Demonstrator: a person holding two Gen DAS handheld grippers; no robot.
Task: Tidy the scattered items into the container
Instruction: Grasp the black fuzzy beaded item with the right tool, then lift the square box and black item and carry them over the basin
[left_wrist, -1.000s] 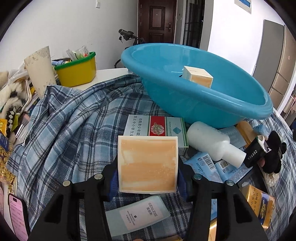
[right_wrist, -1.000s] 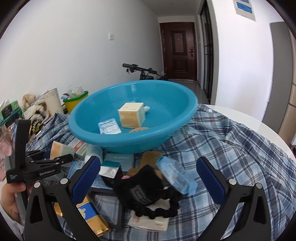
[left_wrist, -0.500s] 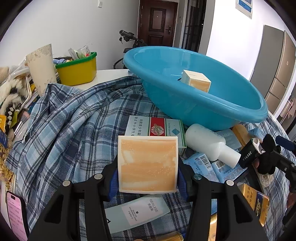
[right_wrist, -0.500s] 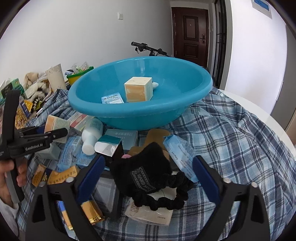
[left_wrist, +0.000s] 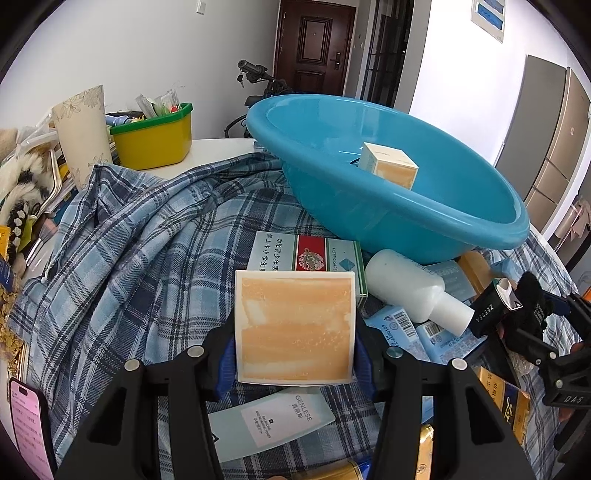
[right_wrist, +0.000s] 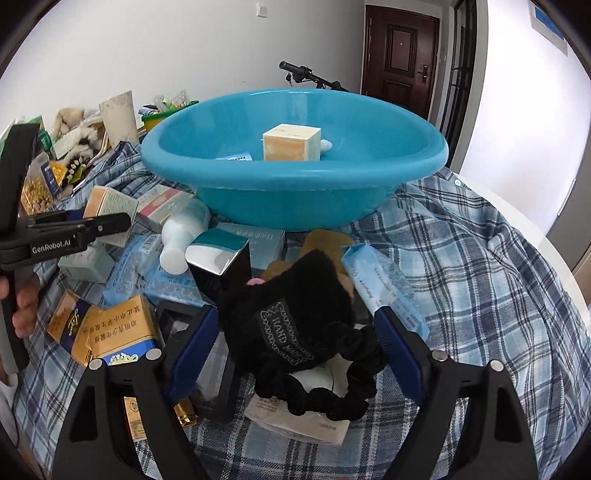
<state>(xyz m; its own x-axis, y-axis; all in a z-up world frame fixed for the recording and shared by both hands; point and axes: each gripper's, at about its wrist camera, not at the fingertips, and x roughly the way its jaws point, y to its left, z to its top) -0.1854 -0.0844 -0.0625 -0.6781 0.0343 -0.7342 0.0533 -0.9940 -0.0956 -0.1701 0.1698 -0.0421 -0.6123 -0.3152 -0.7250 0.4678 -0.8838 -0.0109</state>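
Note:
My left gripper (left_wrist: 295, 350) is shut on a cream and orange box (left_wrist: 295, 328), held above the plaid cloth in front of the blue basin (left_wrist: 406, 221). The basin holds a similar box (right_wrist: 291, 147) and a small blue packet. In the right wrist view my right gripper (right_wrist: 295, 343) straddles a black fabric hair band (right_wrist: 291, 321) lying on the pile. Its jaws are closing, and the blue pads stand at the band's sides without squeezing it. The left gripper (right_wrist: 74, 232) shows at the left with a hand on its grip.
A white bottle (left_wrist: 406, 284), a red and green carton (left_wrist: 306, 254), gold packs (right_wrist: 114, 328) and blue packets (right_wrist: 380, 284) crowd the plaid cloth (left_wrist: 129, 258) near the basin. A yellow tub (left_wrist: 151, 144) and a paper cup stand at the back left. A phone (left_wrist: 26, 424) lies at the near left.
My right gripper has sunk towards the black hair band and its jaws have narrowed around it. The left gripper has kept still with the box.

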